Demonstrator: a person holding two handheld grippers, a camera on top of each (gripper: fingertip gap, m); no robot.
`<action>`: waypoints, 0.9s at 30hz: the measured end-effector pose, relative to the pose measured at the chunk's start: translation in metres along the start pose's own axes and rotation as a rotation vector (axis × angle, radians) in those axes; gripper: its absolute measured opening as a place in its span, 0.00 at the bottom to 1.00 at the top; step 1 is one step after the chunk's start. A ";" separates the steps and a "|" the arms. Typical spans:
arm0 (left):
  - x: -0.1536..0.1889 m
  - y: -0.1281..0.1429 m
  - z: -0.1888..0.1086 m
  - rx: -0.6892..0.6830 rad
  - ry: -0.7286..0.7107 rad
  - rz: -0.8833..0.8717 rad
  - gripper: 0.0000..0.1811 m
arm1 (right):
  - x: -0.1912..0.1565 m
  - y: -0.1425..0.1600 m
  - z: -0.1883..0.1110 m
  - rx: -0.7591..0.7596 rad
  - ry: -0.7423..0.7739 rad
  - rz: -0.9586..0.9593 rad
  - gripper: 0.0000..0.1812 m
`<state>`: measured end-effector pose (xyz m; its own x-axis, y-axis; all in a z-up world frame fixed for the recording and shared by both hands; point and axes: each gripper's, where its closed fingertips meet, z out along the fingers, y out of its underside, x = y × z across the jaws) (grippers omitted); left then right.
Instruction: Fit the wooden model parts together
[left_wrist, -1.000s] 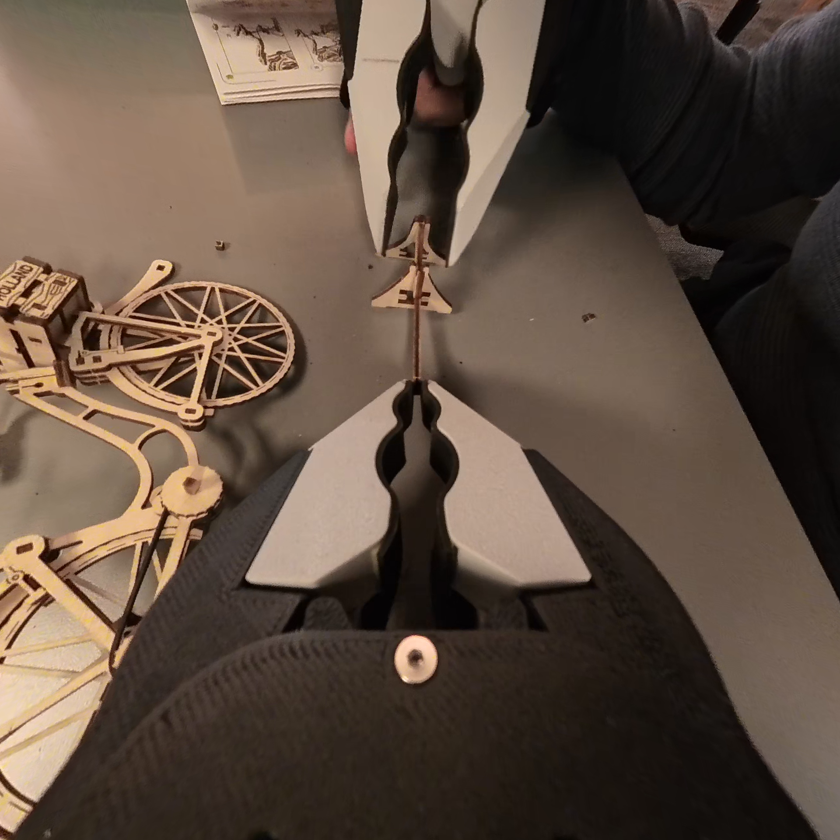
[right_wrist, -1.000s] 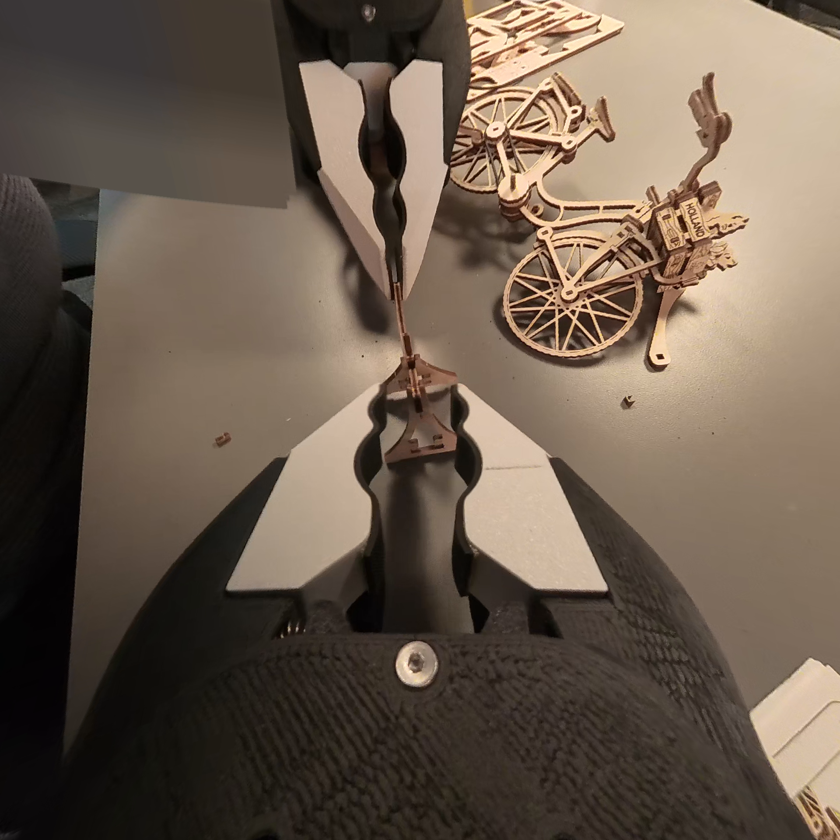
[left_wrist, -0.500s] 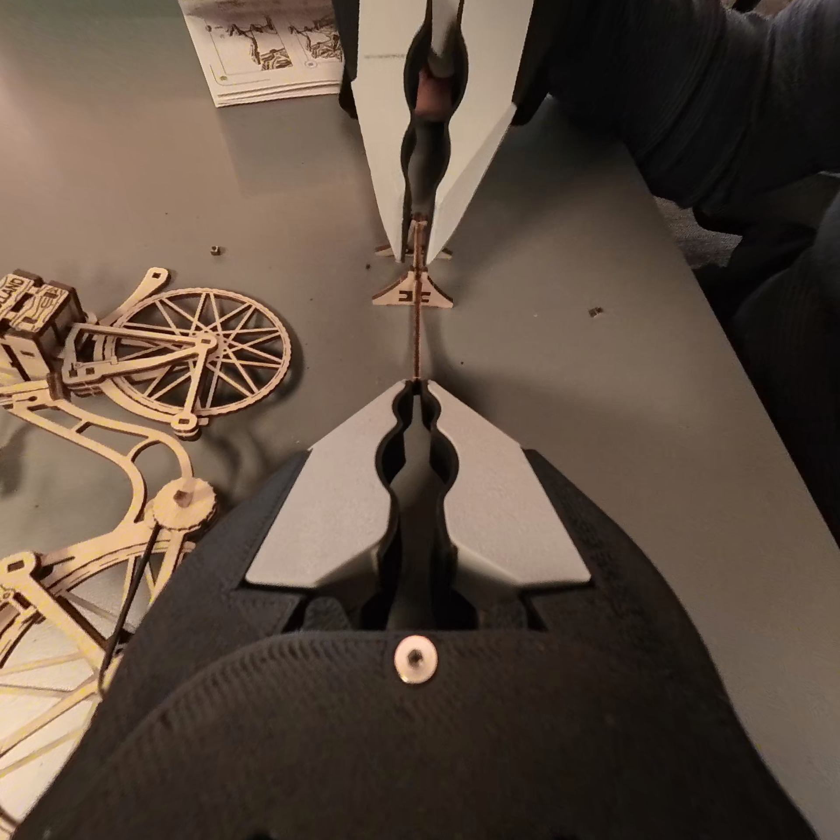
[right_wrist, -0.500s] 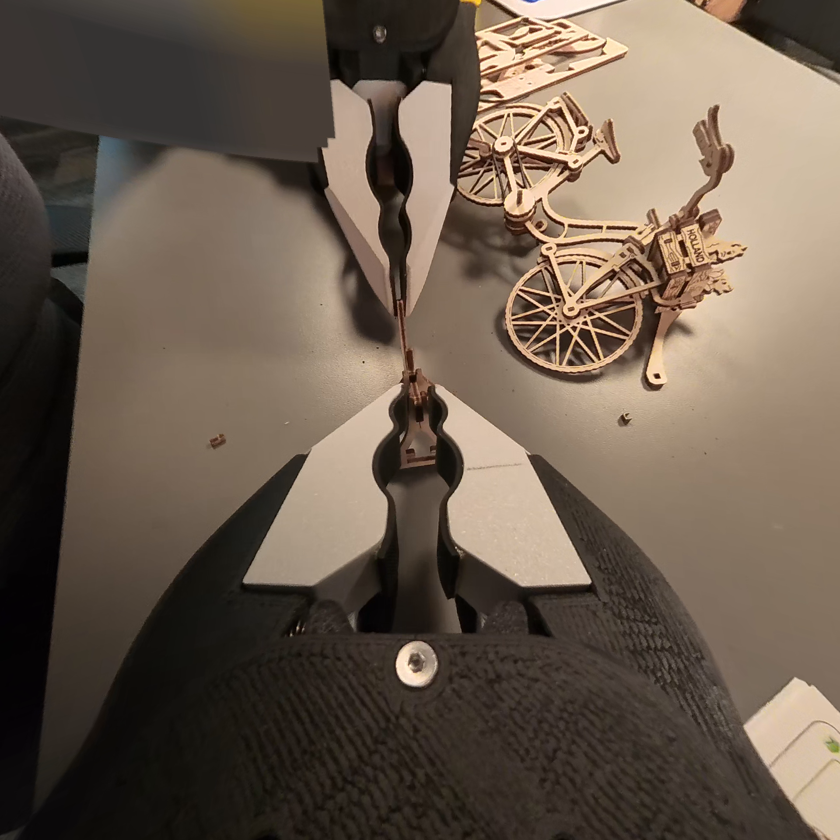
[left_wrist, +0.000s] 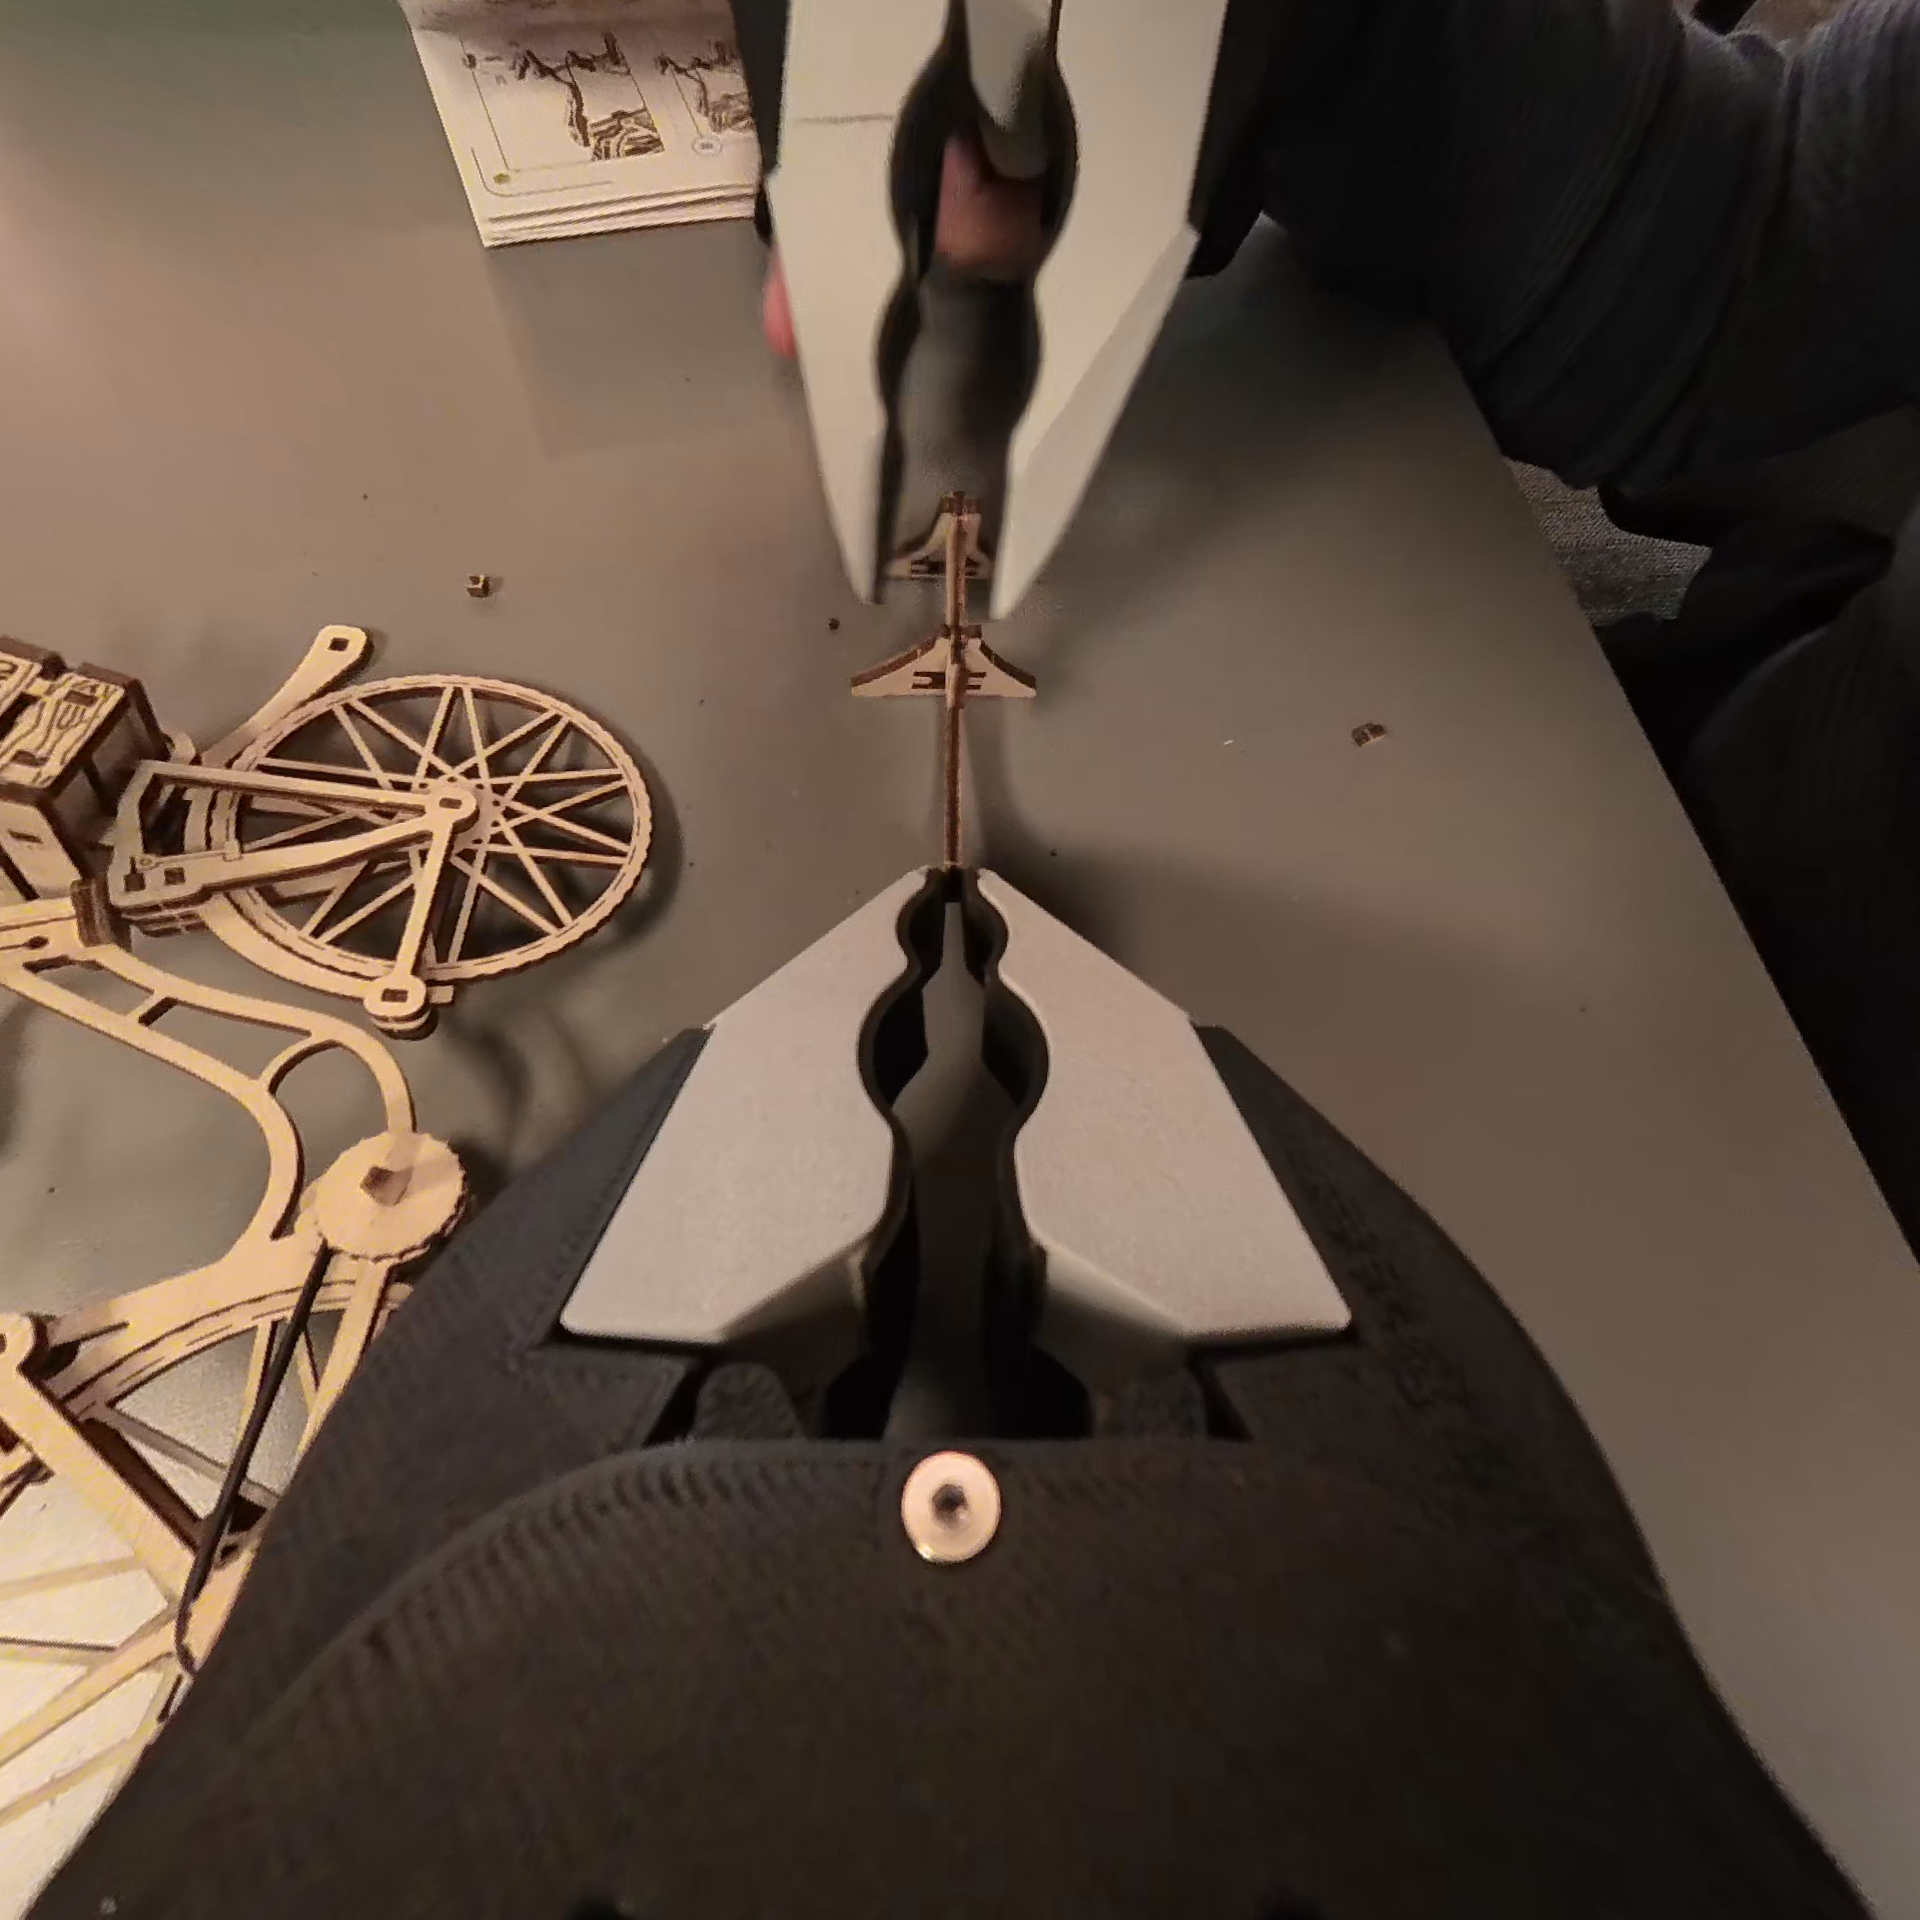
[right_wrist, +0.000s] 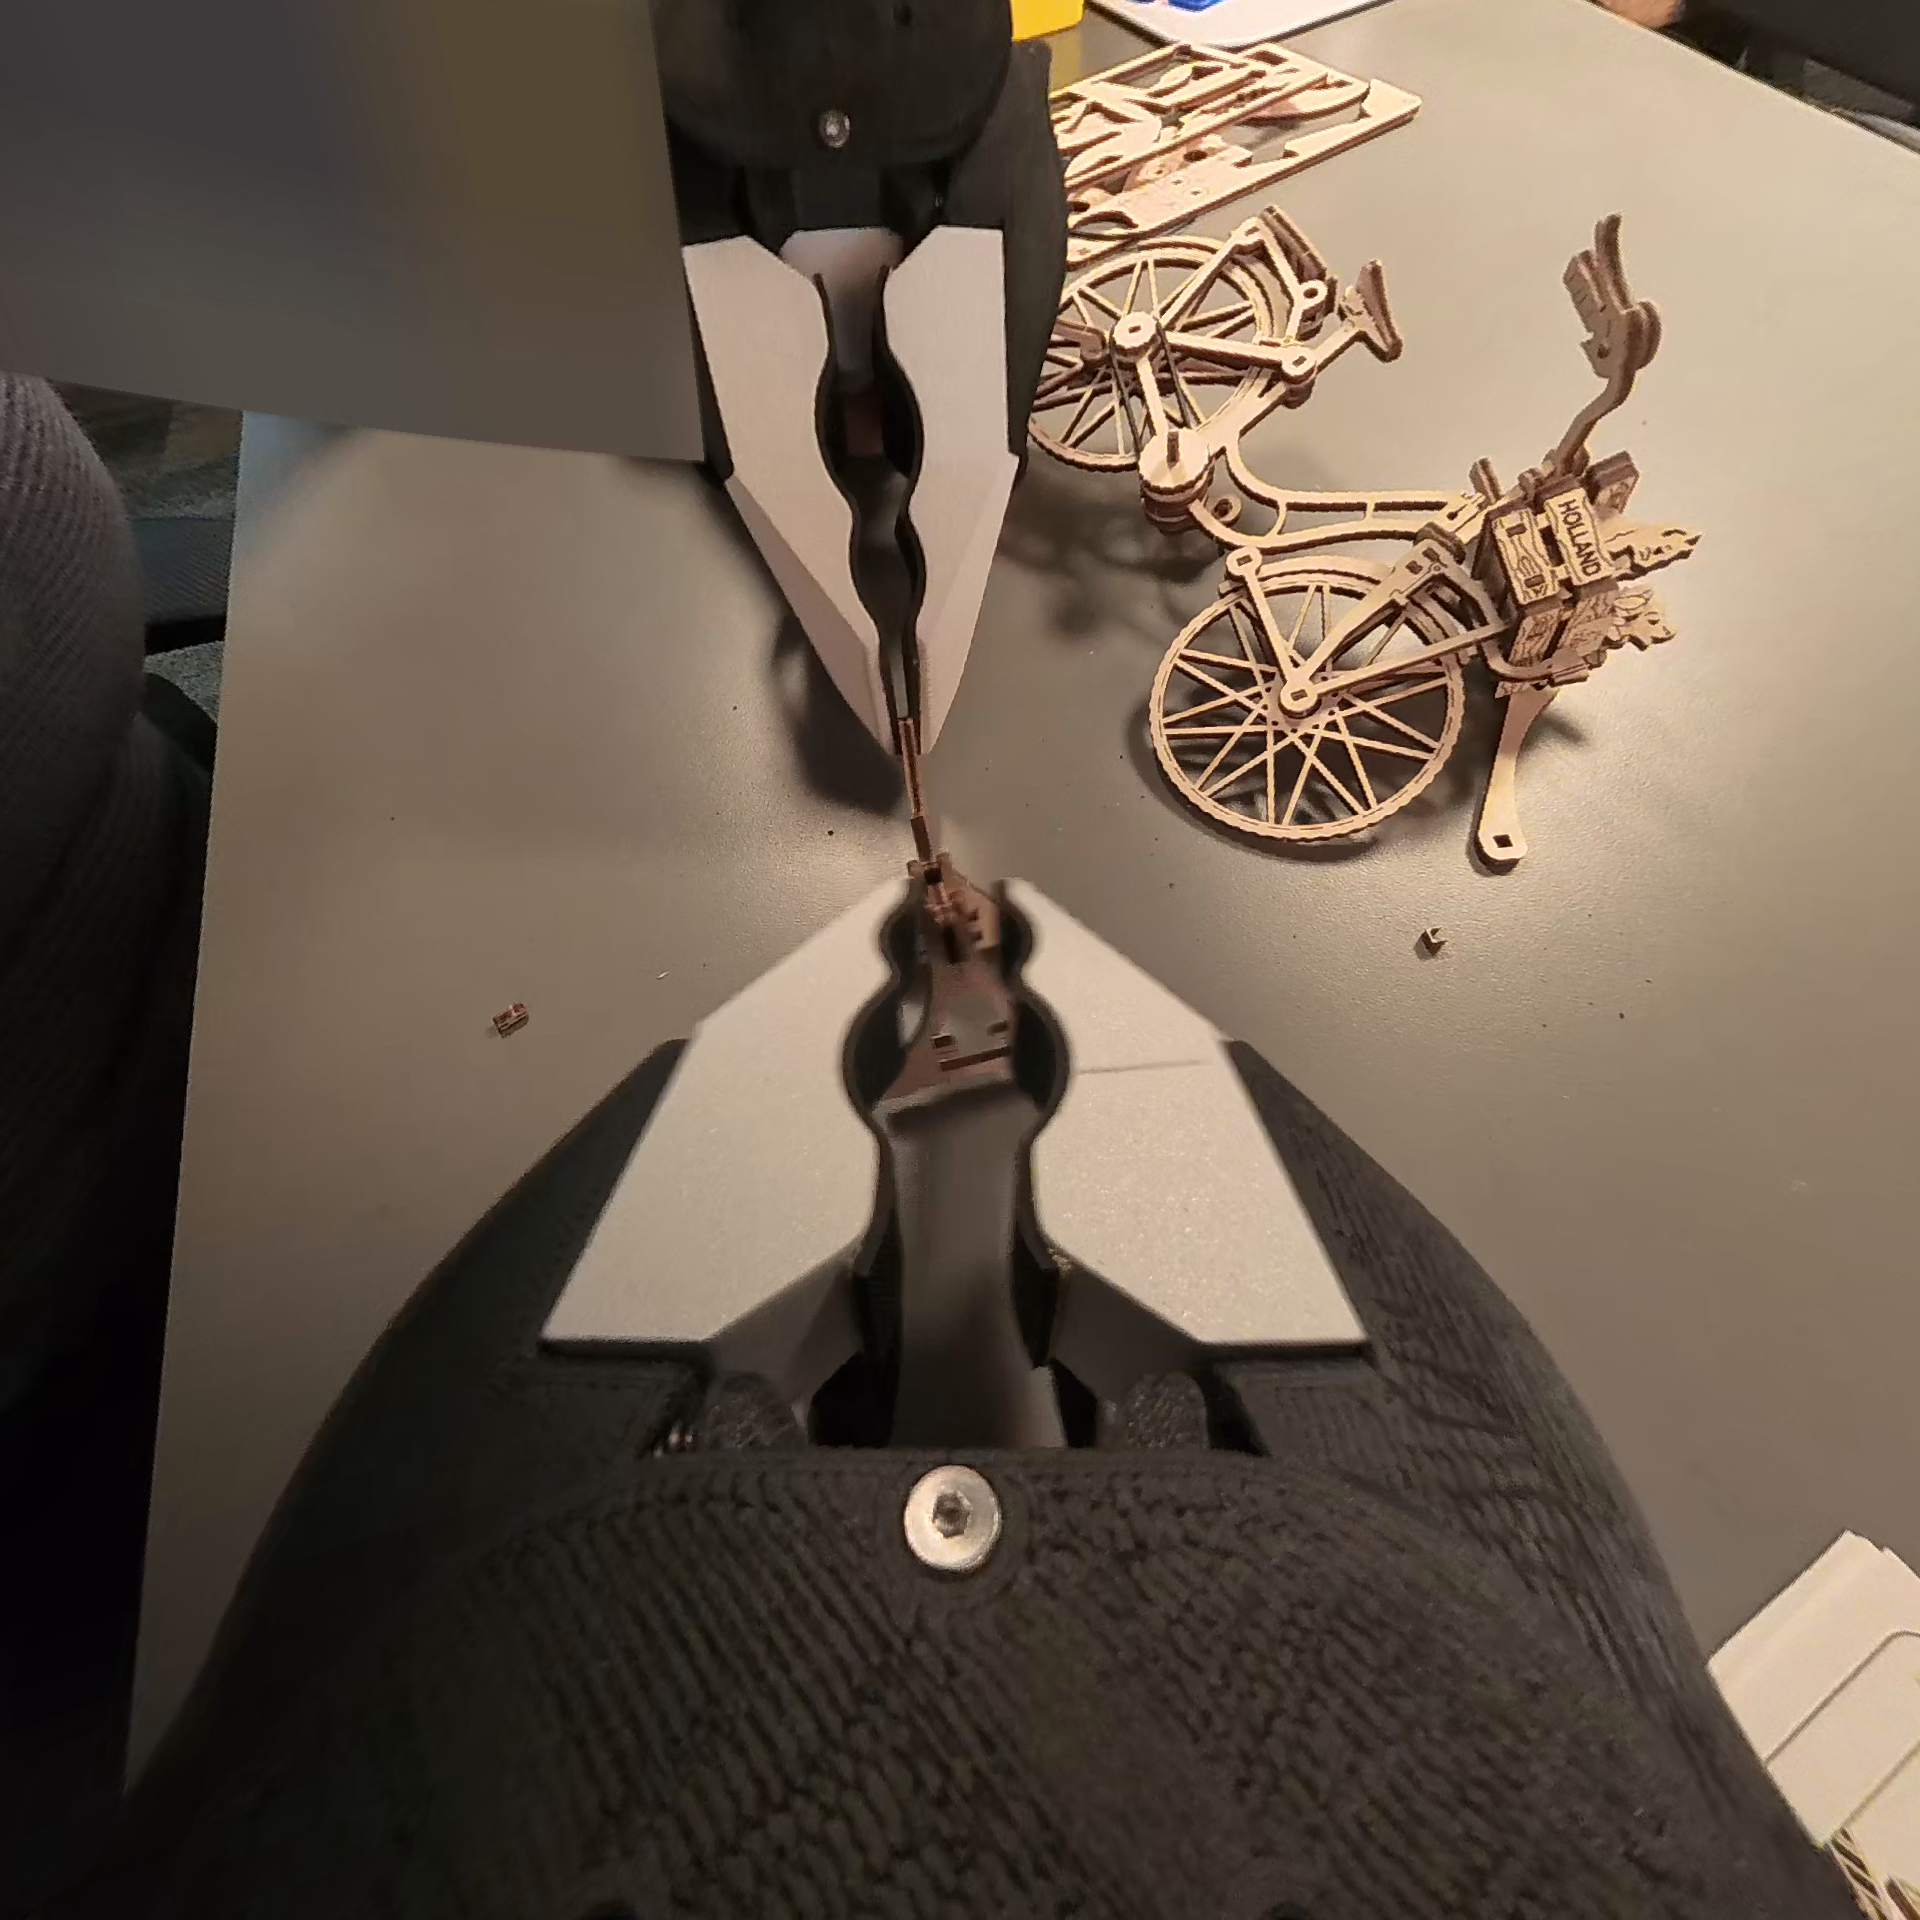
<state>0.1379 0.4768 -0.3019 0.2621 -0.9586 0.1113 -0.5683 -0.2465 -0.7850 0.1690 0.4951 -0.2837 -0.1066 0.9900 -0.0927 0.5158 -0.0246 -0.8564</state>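
My left gripper (left_wrist: 948, 878) is shut on the near end of a thin wooden strip (left_wrist: 948, 779), held edge-on above the grey table (left_wrist: 1299, 935). A wing-shaped cross piece (left_wrist: 940, 681) sits on the strip. A second wing-shaped piece (left_wrist: 943, 561) sits at the strip's far end, between the parted fingers of my right gripper (left_wrist: 935, 597). In the right wrist view my right gripper (right_wrist: 951, 899) is open around that piece (right_wrist: 961, 1039), fingertips slightly apart. The left gripper (right_wrist: 907, 727) holds the strip (right_wrist: 917, 800) opposite.
A wooden bicycle model (left_wrist: 416, 821) lies on the table, also in the right wrist view (right_wrist: 1309, 717). An instruction booklet (left_wrist: 592, 135), a sheet of cut parts (right_wrist: 1226, 114), small scraps (right_wrist: 508, 1019) and white cards (right_wrist: 1829, 1683) lie around. A dark sleeve (left_wrist: 1558, 208) is at the table edge.
My right gripper was squeezed shut on the far end of the strip half a second ago; its fingers have now parted. The left gripper keeps its hold.
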 end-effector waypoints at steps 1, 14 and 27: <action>0.000 0.000 0.000 -0.001 -0.001 0.002 0.01 | 0.000 0.000 0.000 -0.002 -0.001 0.003 0.11; 0.001 0.001 0.001 -0.006 0.003 0.014 0.01 | -0.005 0.019 0.015 -0.157 -0.050 -0.074 0.26; 0.000 -0.019 -0.015 0.120 0.018 -0.006 0.01 | -0.005 -0.011 -0.002 0.062 -0.101 0.009 0.18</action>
<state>0.1373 0.4793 -0.2780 0.2507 -0.9598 0.1266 -0.4693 -0.2348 -0.8513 0.1657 0.4912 -0.2732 -0.1888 0.9707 -0.1485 0.4642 -0.0450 -0.8846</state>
